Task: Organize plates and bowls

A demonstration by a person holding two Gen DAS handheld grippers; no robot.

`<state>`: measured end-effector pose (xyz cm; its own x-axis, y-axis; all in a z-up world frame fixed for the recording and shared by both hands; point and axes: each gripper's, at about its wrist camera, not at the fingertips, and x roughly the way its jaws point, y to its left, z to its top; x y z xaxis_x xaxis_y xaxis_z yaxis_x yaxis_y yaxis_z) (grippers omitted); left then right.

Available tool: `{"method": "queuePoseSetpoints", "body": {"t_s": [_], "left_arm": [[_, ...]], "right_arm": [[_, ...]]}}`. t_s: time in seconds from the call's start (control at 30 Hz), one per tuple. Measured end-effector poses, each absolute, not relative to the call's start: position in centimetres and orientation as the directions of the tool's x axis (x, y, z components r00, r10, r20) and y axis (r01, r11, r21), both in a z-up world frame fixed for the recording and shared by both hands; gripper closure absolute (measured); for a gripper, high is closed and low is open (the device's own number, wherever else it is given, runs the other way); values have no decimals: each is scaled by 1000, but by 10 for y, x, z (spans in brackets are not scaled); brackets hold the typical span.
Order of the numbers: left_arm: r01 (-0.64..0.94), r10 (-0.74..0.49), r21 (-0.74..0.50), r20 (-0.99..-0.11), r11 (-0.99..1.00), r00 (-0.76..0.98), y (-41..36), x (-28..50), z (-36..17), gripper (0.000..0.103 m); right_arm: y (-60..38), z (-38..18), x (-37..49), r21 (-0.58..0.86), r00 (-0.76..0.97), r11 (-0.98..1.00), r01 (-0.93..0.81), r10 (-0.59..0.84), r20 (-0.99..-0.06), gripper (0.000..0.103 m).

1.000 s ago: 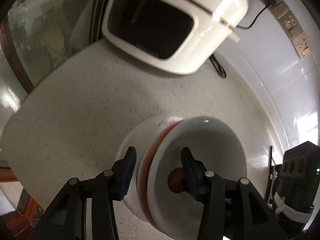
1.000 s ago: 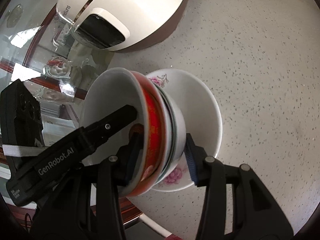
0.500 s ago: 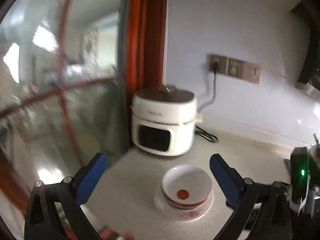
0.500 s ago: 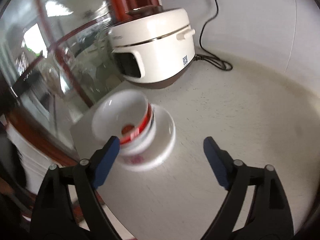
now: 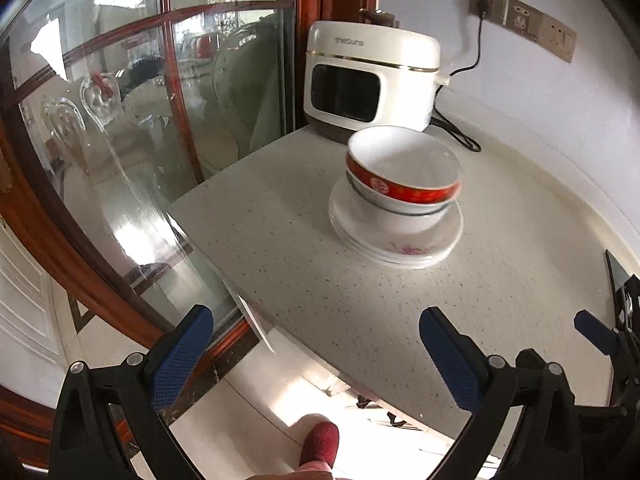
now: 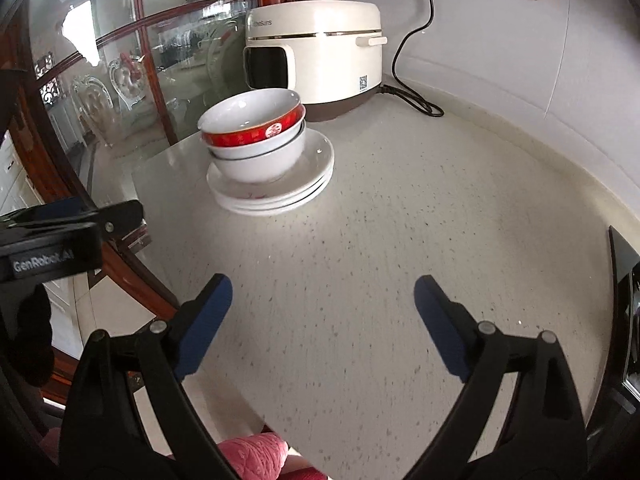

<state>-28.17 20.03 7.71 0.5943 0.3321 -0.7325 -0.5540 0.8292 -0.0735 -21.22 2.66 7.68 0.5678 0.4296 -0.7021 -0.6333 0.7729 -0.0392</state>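
A red-banded bowl is nested in a white bowl, and both rest on a small stack of white plates with a pink flower print on the speckled countertop. My left gripper stands open over the counter's front edge, well back from the stack, with nothing between its fingers. My right gripper is also back from the stack; its jaws are opening and hold nothing.
A cream rice cooker stands behind the stack, its black cord running to wall sockets. A glass cabinet door borders the counter on the left. A black object is at the right edge.
Both grippers let go of the bowls, opened wide and drew back and up from the stack. The bowls, tilted in the grip a second ago, now sit upright on the plates.
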Motion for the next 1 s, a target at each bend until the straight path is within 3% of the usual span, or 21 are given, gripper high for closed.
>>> {"method": "queuePoseSetpoints", "body": {"t_s": [0.17, 0.33, 1.0], "left_arm": [[-564, 395, -37, -677, 825, 621, 183, -294, 78, 0], [-627, 517, -12, -554, 779, 653, 168, -310, 78, 0], [-616, 482, -26, -597, 788, 641, 144, -320, 59, 0]], "right_arm": [[16, 83, -236, -73, 603, 757, -649, 454, -656, 10], [9, 82, -249, -142, 667, 740, -657, 484, -567, 9], [-17, 72, -267, -163, 689, 737, -656, 495, -530, 9]]}}
